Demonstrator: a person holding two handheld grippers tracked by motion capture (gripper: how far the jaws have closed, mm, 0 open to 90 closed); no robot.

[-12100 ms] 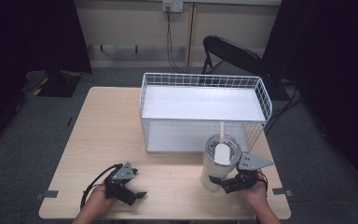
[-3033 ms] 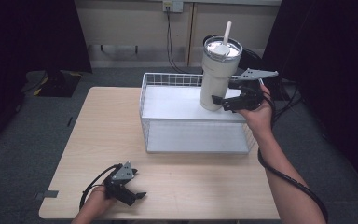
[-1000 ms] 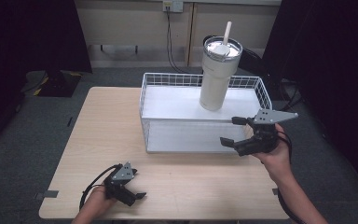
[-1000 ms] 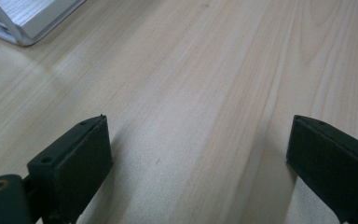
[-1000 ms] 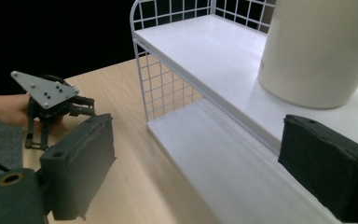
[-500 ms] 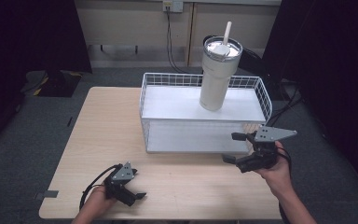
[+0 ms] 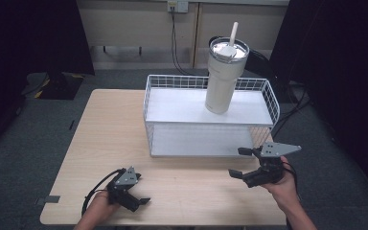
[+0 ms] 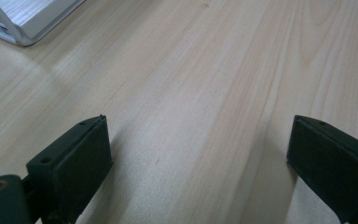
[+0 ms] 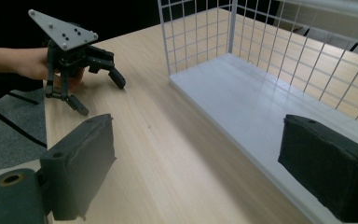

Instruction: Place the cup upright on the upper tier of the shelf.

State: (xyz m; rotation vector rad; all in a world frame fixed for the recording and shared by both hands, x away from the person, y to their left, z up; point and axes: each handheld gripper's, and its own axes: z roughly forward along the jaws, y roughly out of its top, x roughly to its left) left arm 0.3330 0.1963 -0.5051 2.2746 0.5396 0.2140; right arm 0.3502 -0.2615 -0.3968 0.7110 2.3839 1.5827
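A white tumbler (image 7: 223, 81) with a lid and straw stands upright on the top shelf of a white wire rack (image 7: 172, 103), towards its right end. My right gripper (image 7: 235, 162) hovers open and empty by the rack's front right corner, well below the tumbler. In the right gripper view its jaws (image 9: 196, 163) frame the lower shelf (image 9: 242, 98). My left gripper (image 7: 141, 189) rests open near the table's front left edge, and it appears across the table (image 9: 101, 98) in the right gripper view. Bare wood lies between its jaws (image 8: 200, 154).
The wooden table (image 7: 100, 129) has free room left of the rack and along the front. A rack corner (image 8: 28, 18) is at the upper left of the left gripper view. A dark chair (image 7: 263, 60) and cables stand behind the rack.
My right gripper lifted the tumbler from the table onto the top shelf, let go, and has come down and back toward the front right. The left gripper has not moved.
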